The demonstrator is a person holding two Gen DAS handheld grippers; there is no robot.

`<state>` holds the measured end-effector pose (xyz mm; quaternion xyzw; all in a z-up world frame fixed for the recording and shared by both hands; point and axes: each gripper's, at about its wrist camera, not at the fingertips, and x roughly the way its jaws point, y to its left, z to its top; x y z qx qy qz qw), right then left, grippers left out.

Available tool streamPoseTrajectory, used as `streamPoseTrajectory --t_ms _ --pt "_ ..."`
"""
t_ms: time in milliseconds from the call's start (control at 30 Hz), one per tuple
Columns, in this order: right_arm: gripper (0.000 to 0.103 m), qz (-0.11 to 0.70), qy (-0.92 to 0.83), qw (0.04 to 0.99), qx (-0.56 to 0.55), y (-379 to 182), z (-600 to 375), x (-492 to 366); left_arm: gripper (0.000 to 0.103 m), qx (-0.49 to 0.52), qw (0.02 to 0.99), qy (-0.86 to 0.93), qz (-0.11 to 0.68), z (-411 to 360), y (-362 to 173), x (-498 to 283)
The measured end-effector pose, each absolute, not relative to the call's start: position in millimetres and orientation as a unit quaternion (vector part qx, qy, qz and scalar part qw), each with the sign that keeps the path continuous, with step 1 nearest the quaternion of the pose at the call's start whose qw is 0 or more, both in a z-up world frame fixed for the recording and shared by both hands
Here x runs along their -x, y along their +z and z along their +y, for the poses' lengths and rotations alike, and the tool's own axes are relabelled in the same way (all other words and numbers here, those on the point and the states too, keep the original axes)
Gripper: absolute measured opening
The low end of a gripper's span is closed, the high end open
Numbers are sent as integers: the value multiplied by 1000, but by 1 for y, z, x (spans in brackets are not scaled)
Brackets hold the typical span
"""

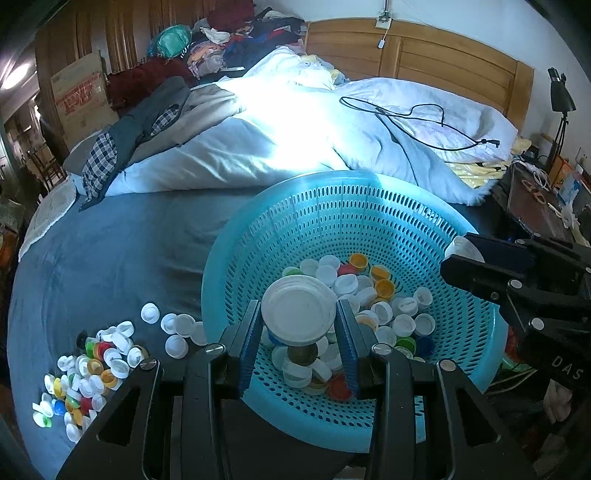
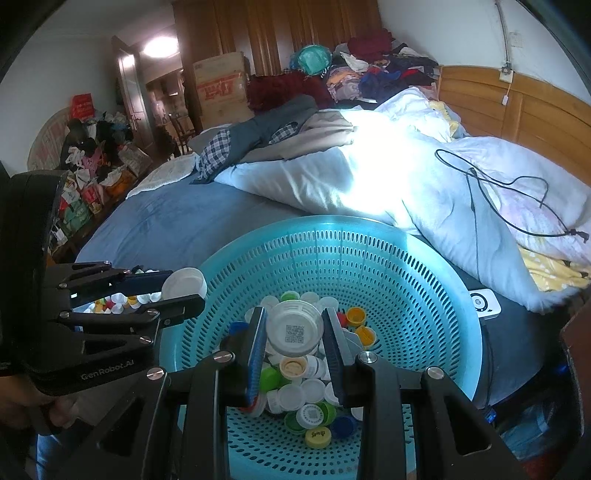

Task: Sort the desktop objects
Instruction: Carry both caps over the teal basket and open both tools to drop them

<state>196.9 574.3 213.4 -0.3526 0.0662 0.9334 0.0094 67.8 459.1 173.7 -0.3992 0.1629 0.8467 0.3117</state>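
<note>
Two things fill my view: the blue bed and the perforated teal basket on it, part-filled with bottle caps. My left gripper clamps a white cap over the basket; my right gripper clamps a white coded cap there too. Loose caps lie on the bed just beside the basket.

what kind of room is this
Most likely a lived-in bedroom: a bed with a rumpled white duvet and wooden headboard, plus a heap of clothes by a wooden wardrobe.

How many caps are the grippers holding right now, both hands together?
2: one white cap in the left gripper, one QR-coded white cap in the right gripper, both above the blue basket.
</note>
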Motion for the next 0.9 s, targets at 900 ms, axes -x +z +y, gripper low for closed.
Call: streamPoseTrajectory --t_ms 900 --pt "57 61 934 10 351 211 567 -193 48 386 300 854 176 455 171 -71"
